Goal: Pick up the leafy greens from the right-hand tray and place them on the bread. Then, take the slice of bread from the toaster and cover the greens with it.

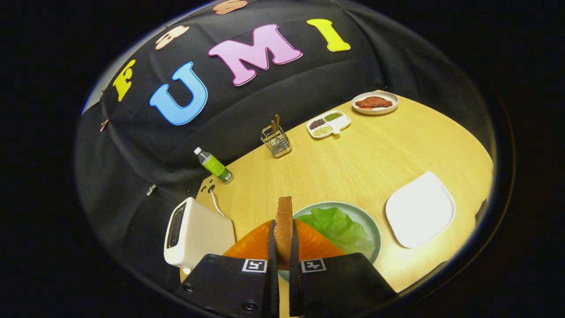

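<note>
The fingers [283,247] are clamped on an upright slice of bread [284,221] — held above the lettuce [340,227] on the green plate [373,225]

The gripper [282,247] and the slice of bread [284,229] clamped edge-on between its fingers cover the near side of the green plate [368,221], part of the lettuce leaf [340,227], and whatever lies beneath it. The toaster [194,234], left of the fingers, has its slot too foreshortened to see inside.
</note>
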Demonstrator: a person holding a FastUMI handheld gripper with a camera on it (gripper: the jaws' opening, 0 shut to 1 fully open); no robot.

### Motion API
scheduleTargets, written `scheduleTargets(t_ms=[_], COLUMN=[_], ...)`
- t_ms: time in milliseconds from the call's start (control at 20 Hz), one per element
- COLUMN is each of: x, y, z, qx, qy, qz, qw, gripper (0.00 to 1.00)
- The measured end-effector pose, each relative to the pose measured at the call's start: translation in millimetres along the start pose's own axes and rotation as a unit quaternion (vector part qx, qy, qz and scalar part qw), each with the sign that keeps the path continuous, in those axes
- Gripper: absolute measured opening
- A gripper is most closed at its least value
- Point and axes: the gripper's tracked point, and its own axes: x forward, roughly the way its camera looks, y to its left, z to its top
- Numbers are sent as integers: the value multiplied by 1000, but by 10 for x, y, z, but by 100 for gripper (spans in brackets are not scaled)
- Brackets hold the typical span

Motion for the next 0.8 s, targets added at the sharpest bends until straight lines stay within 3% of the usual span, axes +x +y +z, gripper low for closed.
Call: scheduleTargets(t_ms=[350, 550, 750, 800], x=[195, 225, 260, 261], y=[-653, -883, -960, -992], z=[-326, -478, -493, -502], qx=[-23, -24, -79, -96], qy=[30, 59, 66, 66], qz=[-74, -77, -88, -97], qw=[997, 995, 991, 988], gripper=[13, 13, 20, 29])
